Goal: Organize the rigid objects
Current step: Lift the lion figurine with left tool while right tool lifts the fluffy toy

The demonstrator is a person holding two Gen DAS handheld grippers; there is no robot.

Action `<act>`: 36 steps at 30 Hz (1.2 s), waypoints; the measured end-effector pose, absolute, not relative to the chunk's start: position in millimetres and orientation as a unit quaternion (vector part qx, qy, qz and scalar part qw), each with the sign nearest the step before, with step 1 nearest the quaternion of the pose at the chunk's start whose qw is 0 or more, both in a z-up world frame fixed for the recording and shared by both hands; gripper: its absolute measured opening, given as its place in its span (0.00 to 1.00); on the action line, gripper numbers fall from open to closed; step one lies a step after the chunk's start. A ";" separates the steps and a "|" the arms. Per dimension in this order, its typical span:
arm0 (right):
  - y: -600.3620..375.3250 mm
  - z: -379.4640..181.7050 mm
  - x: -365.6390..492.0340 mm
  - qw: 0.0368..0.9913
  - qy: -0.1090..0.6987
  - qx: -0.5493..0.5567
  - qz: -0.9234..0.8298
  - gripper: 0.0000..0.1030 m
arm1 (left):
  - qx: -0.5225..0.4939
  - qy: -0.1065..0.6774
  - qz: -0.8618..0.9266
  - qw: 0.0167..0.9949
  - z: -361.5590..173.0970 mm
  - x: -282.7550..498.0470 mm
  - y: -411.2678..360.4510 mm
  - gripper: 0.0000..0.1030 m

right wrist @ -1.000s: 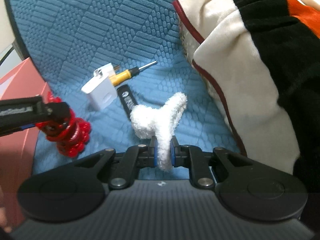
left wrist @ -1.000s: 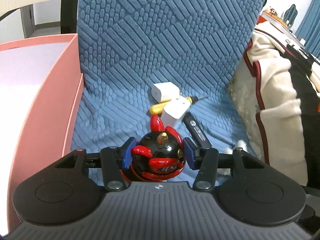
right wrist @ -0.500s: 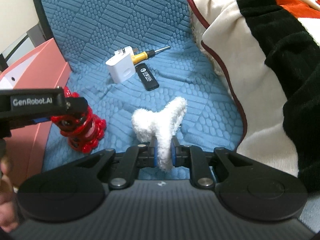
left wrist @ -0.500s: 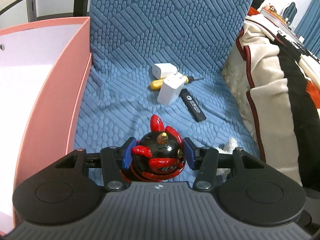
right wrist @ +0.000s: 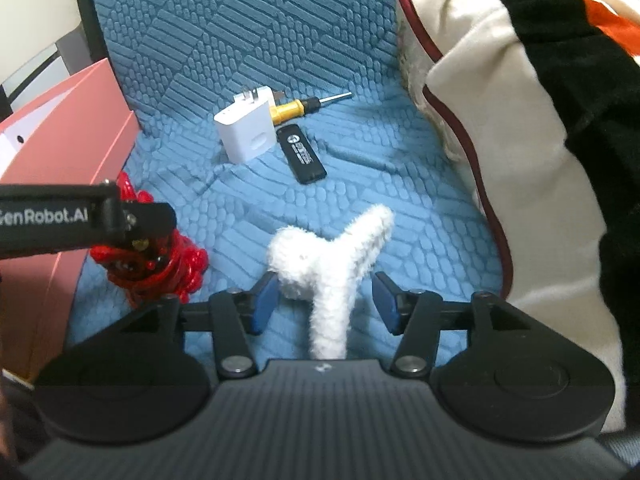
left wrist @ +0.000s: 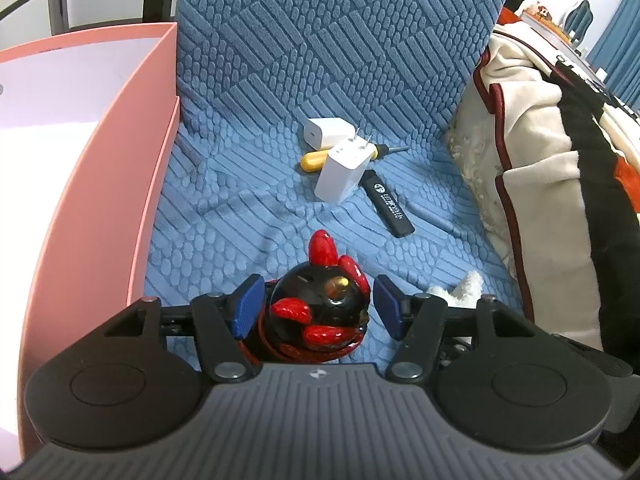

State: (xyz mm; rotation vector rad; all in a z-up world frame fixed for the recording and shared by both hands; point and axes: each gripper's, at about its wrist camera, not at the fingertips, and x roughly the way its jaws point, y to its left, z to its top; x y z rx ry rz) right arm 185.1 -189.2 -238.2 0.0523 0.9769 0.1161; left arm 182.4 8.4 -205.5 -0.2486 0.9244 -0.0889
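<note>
A red and black rooster figurine (left wrist: 320,312) stands on the blue seat between the blue pads of my left gripper (left wrist: 318,310), whose jaws are open with gaps on both sides. It also shows in the right wrist view (right wrist: 148,256). A white fuzzy Y-shaped piece (right wrist: 332,276) lies on the seat between the pads of my right gripper (right wrist: 324,304), which is open. Farther back lie two white chargers (left wrist: 340,172), a yellow-handled screwdriver (left wrist: 316,158) and a black USB stick (left wrist: 388,204).
A pink open box (left wrist: 100,184) stands along the left of the seat. A cream, black and orange blanket (left wrist: 560,168) is piled on the right. The blue textured seat back (left wrist: 340,40) rises behind the objects.
Both grippers have opened: the left let go of the rooster figurine, the right let go of the white fuzzy piece. Both have pulled back from the chargers.
</note>
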 end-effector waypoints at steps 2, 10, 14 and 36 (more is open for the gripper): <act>-187.6 -239.3 187.0 0.884 0.464 0.024 0.054 0.52 | -0.122 0.446 -0.041 0.886 -207.6 183.7 9.9 0.64; -184.6 -239.8 190.3 0.885 0.460 0.025 0.067 0.33 | -0.127 0.460 -0.048 0.878 -216.9 191.1 10.6 0.64; -186.6 -239.8 191.2 0.883 0.463 0.029 0.069 0.26 | -0.108 0.457 -0.049 0.882 -214.9 192.8 5.6 0.61; -198.4 -230.6 188.6 0.884 0.453 0.073 0.087 0.18 | -0.146 0.431 -0.029 0.890 -188.8 175.1 21.5 0.61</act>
